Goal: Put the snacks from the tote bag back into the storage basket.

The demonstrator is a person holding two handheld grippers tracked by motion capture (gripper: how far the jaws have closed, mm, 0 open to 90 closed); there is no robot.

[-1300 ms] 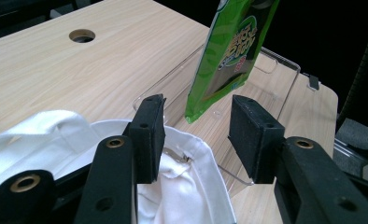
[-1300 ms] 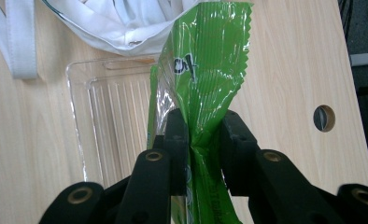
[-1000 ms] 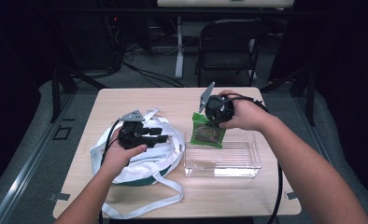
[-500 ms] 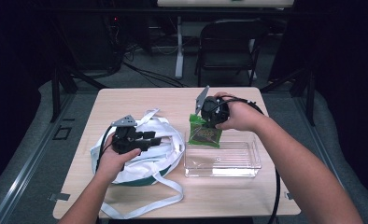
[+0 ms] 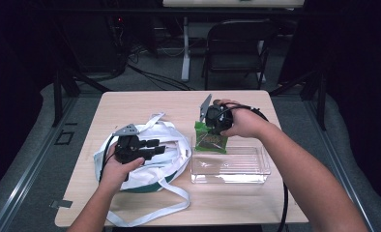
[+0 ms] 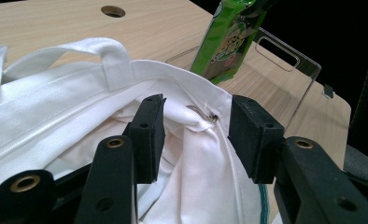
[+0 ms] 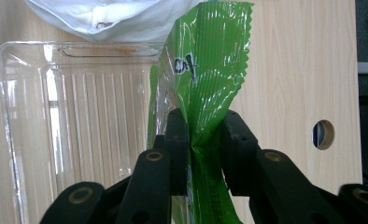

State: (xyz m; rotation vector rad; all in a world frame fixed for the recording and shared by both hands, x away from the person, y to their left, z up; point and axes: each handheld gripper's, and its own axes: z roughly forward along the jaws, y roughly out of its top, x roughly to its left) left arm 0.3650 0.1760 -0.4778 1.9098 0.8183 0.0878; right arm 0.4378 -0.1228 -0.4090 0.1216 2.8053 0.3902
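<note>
- On the wooden table (image 5: 130, 104), the clear plastic tray (image 5: 230, 165) serves as the landmark; it lies flat and open side up, near the person's edge.
- Just left of the tray lies a white cloth bag (image 5: 152, 159), crumpled, with its straps (image 5: 150, 212) trailing toward the person's edge of the table.
- Behind the tray, beyond the far edge of the table, stands 1 dark folding chair (image 5: 237, 48).
- The green snack packet (image 5: 211, 137) hangs at the tray's far left corner, its lower edge at the tray rim; whether it touches the rim cannot be told.
- In the right gripper view, the packet (image 7: 198, 93) is pinched by its crimped end between the 2 black jaws, above the tray's (image 7: 79, 121) ribbed floor.
- The right gripper (image 5: 212, 126) is clamped on the packet. The right hand (image 5: 244, 123) holds it over the tray's far rim, jaws pointing down, forearm entering from the lower right.
- The left gripper (image 5: 154, 147) sits left of the tray, over the bag, jaws level and pointing toward the tray.
- In the left gripper view, its jaws stand apart astride the bag's (image 6: 79, 93) hemmed opening, pads not pressing: released.
</note>
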